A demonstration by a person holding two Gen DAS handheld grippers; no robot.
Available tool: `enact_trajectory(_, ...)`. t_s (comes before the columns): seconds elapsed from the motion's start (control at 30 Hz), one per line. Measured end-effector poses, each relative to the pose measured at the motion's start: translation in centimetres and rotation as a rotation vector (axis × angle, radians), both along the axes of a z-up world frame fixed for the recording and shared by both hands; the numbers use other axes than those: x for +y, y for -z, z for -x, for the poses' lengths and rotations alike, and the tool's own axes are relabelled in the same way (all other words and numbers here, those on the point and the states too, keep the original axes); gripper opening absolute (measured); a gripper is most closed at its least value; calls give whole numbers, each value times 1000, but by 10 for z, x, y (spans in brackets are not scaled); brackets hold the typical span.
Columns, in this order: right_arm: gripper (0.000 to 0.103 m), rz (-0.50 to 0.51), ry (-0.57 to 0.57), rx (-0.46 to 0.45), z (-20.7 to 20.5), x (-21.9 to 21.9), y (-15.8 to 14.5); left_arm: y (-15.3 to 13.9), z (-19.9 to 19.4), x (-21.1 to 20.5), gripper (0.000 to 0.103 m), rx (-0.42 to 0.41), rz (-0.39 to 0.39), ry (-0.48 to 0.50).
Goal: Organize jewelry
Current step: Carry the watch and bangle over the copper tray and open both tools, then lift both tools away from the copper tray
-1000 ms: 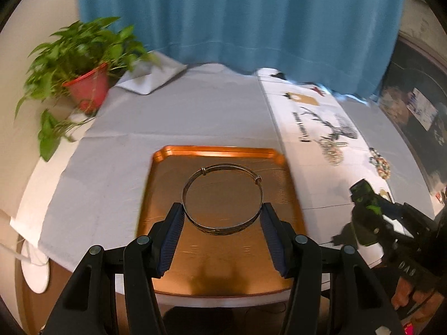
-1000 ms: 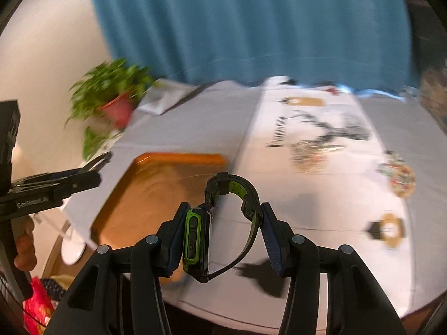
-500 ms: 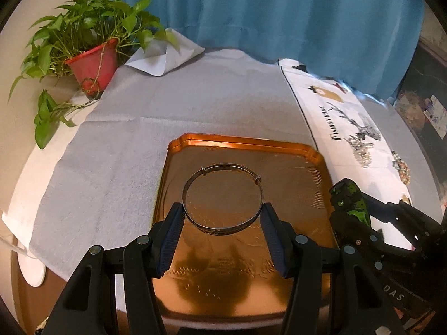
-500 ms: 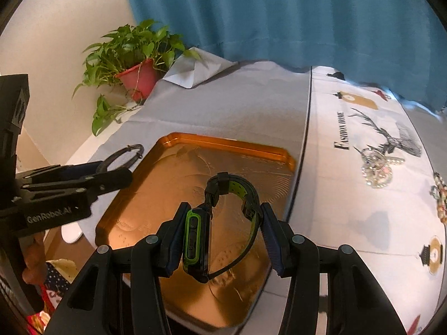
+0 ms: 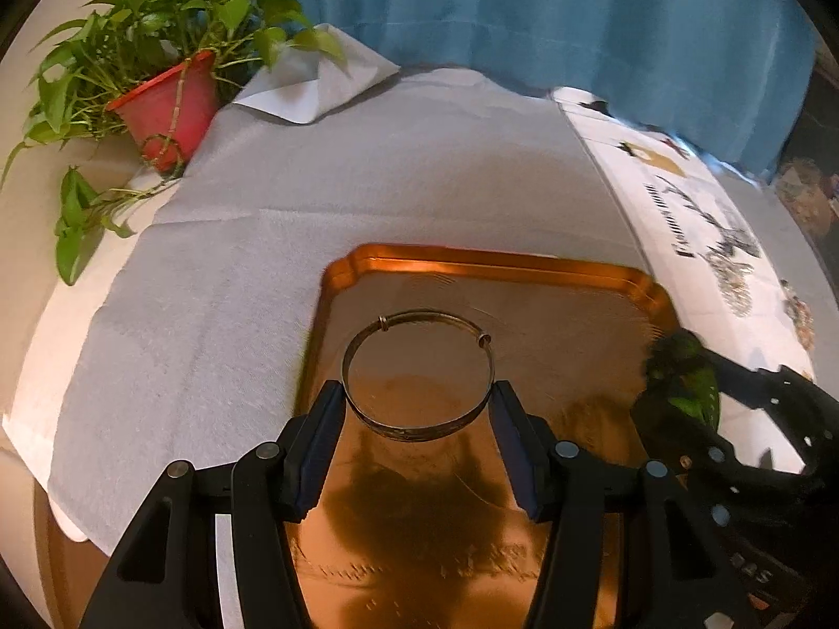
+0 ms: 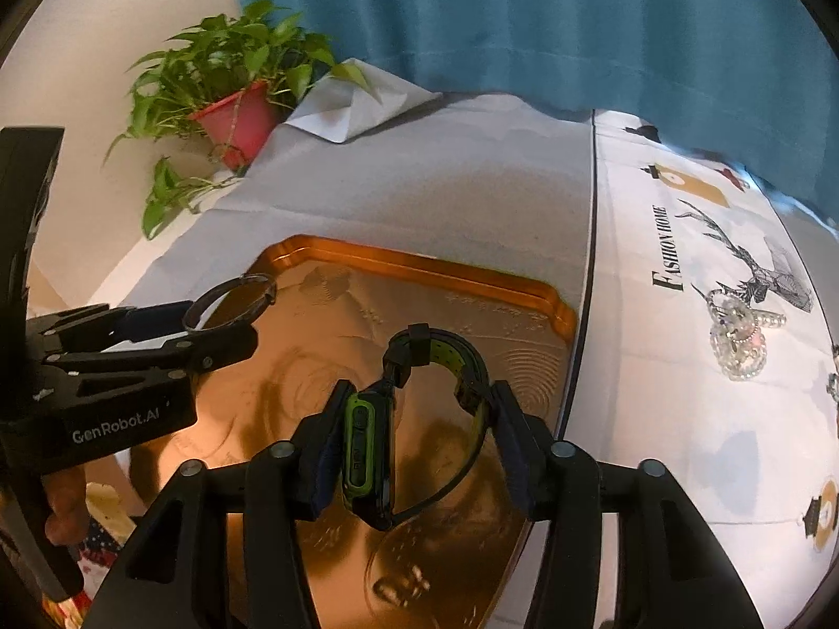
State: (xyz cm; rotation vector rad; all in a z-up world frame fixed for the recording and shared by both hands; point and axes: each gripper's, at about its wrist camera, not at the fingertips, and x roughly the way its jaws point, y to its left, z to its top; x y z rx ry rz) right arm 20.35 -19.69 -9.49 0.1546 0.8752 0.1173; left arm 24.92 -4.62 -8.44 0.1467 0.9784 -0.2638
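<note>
Teal curtain [image 5: 550, 10] hangs behind a desk [image 5: 367, 167] spread with grey cloth, a potted plant [image 5: 168, 89] at its far left corner and a white printed runner [image 6: 681, 340] along the right side. On the cloth lies a copper-coloured tray [image 5: 503, 262] with a raised, scalloped rim and an embossed floor.

Above the tray, the left gripper [image 5: 419, 403] carries a thin, tarnished metal bangle [image 5: 417, 375], a plain round hoop with two small wire knots on its far arc. Its jaws are opening, yet the blue pads touch the hoop on both sides.

To its right, also over the tray, the right gripper [image 6: 417, 430] has a black sports watch [image 6: 398, 419] with lime-green trim between its jaws, the case standing on edge against the left pad and the looped strap reaching the right pad. These jaws are opening too.

A beaded, glittery piece of jewelry [image 6: 739, 340] rests on the runner, well apart from the tray.
</note>
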Motion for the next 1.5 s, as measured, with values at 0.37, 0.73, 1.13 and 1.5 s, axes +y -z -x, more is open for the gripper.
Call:
enact_trajectory(0.37, 89, -29, 53, 6, 41, -20, -24, -25, 52, 26, 102, -30, -38, -53)
enact_trajectory(0.73, 92, -9, 83, -150, 204, -13, -88, -83, 190, 66, 102, -109, 32, -128)
enact_trajectory(1.13, 93, 3, 98, -244, 295, -2, -118, -120, 269, 41, 102, -216, 15, -56)
enact_trajectory(1.5, 93, -23, 144, -272, 316, -23, -122, -129, 284, 9, 102, -241, -3, 18)
